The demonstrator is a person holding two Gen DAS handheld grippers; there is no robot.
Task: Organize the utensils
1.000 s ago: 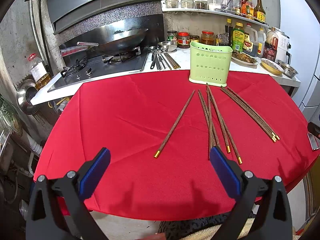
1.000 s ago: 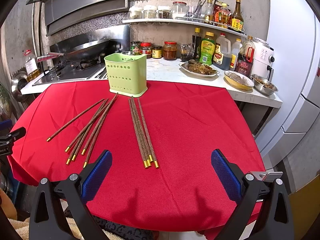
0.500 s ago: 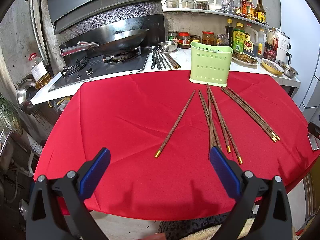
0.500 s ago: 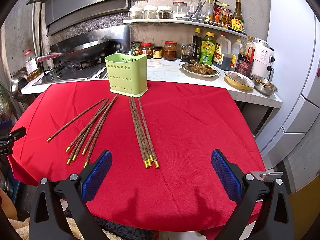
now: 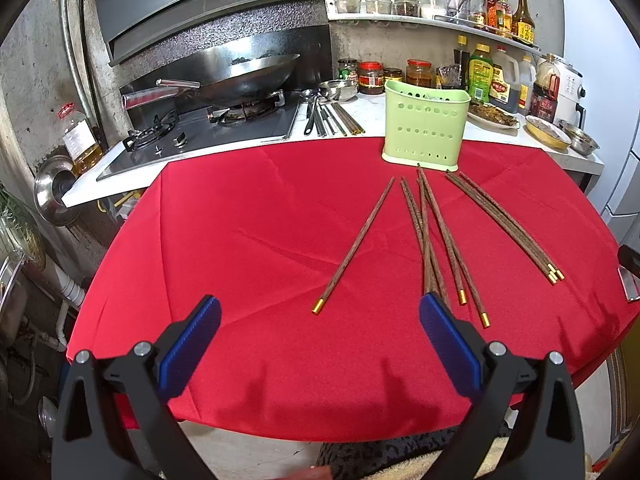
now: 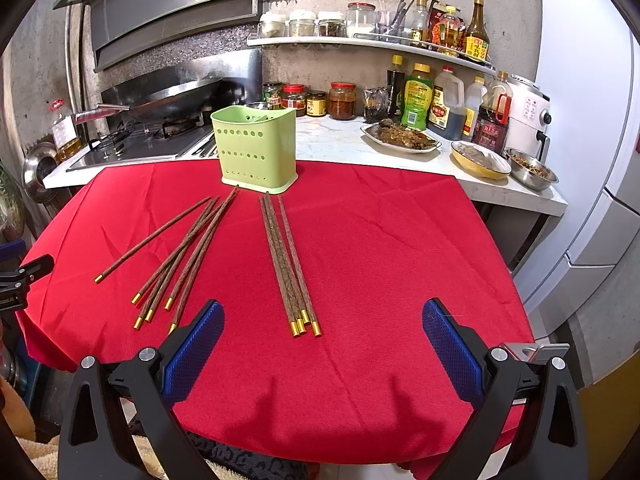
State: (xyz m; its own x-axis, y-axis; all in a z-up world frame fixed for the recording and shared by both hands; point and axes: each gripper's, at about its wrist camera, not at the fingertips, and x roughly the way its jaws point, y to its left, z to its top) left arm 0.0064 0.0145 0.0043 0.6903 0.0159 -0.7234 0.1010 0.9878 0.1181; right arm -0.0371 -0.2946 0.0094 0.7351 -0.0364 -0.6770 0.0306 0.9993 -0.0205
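Surface: a table under a red cloth (image 5: 248, 240), pushed against a white counter (image 6: 344, 140) in a kitchen; both grippers hang over its near edge.
Room: rough concrete wall, a steel range hood (image 5: 208, 4), a gas hob (image 5: 208, 128) with a wok (image 5: 244, 76) on the far burner, and a shelf of jars and bottles (image 6: 360, 36) above the counter.
Left gripper (image 5: 320, 316): jaws wide apart, nothing between the blue pads (image 5: 188, 344).
Right gripper (image 6: 322, 318): jaws wide apart, holding nothing.
Holder: a pale green perforated utensil holder (image 5: 425, 126) stands upright at the far edge of the cloth, ahead of both grippers, well beyond the jaws.
Single chopstick (image 5: 354, 246): lies alone ahead of the left gripper's opening, gold cap nearest the jaws, tip aimed at the holder.
Loose cluster (image 5: 436, 240): four or so chopsticks crossing one another just beyond the left gripper's right-hand finger, which hides some caps.
Tight bundle (image 6: 290, 262): four chopsticks side by side straight ahead of the right gripper's opening, caps just beyond the jaw line.
Long axis: every stick runs near-to-far, gold caps toward the grippers, dark tips fanning in toward the holder.
Left view only: metal utensils and spare chopsticks (image 5: 332, 118) laid on the counter beside the hob, and an oil bottle (image 5: 82, 140) at the far left.
Right view only: a plate of food (image 6: 400, 138), two bowls (image 6: 480, 160), a white appliance (image 6: 528, 120), a white fridge (image 6: 592, 120) and part of the left gripper at the left edge.
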